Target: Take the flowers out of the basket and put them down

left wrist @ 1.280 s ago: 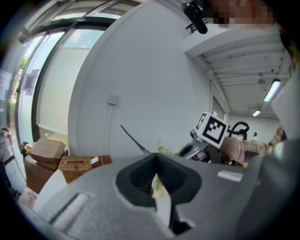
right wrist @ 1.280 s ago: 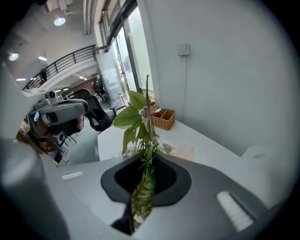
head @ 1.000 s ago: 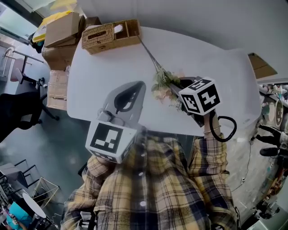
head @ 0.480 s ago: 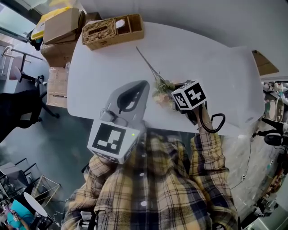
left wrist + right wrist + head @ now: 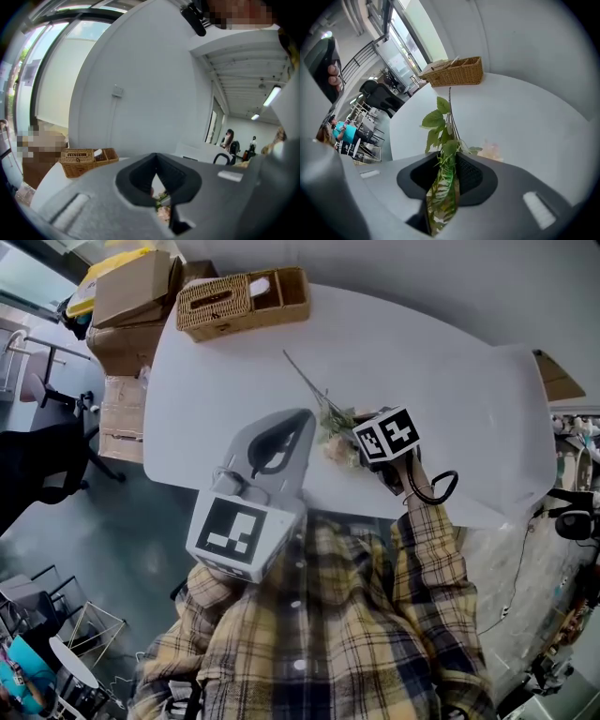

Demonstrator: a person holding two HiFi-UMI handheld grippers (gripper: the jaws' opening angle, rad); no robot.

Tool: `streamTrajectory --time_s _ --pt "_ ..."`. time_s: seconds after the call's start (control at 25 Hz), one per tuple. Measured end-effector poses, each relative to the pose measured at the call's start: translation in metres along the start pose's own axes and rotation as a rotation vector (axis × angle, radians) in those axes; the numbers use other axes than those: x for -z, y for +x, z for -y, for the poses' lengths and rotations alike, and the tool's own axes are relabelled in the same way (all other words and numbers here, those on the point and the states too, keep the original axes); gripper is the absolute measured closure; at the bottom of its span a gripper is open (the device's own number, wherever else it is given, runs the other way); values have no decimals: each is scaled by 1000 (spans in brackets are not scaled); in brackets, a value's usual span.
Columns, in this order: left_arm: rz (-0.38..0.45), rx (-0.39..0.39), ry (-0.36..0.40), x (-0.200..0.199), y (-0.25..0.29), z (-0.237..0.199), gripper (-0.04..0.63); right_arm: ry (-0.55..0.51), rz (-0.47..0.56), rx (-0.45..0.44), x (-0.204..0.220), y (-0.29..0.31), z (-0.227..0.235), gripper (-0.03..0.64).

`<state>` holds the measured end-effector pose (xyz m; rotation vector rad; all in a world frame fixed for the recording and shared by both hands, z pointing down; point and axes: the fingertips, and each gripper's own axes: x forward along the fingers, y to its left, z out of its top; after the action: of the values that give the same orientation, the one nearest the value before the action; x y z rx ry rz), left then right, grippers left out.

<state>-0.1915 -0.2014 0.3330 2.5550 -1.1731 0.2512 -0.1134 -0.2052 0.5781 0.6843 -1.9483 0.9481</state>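
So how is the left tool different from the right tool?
The left tool is shut; the right tool's jaws are opening. The left tool holds nothing; the right tool has the flowers between its jaws. Both are grey.

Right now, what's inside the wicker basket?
No flowers. In the wicker basket, an open compartment holds one small white item. A woven lid with a slot covers the other section, hiding whatever is beneath. The flowers are out on the table.

Wht table; cardbd boxes; chair
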Motion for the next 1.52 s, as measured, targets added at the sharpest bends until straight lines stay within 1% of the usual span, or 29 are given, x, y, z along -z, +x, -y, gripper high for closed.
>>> streamTrajectory --time_s 0.28,0.56,0.64,0.76,0.84,0.92,1.16,1.24,1.32,1.44,1.48,1.52 --pt "-6 -3 -6 1 1 -12 595 -12 -28 23 -9 13 5 488" --pt "-11 -4 -9 2 2 -15 595 -21 -50 -2 -10 15 1 457" --pt "-11 -4 -6 1 2 -15 595 -31 -39 -7 -12 10 -1 437" --pt "-11 2 -5 -2 5 -13 595 -32 5 -27 -18 -2 -6 403" --pt "-13 9 -4 -4 7 -9 595 -29 44 -34 -21 -13 -6 391" --pt "-12 15 -5 -6 10 -4 595 -26 101 -20 -27 -29 -4 377" --pt "-9 60 33 -17 21 25 595 -25 324 -17 -47 -105 -12 376" --pt "-2 70 32 -23 28 38 595 -36 392 -16 -48 -135 -17 374" --pt "4 88 39 -28 36 53 595 -52 456 3 -48 -165 -20 374" --pt "7 117 64 -34 48 78 595 -84 567 45 -45 -211 -23 391" --pt "11 125 67 -37 52 87 595 -93 607 66 -43 -227 -23 398" --pt "14 135 72 -40 57 97 595 -99 644 88 -40 -242 -22 419"
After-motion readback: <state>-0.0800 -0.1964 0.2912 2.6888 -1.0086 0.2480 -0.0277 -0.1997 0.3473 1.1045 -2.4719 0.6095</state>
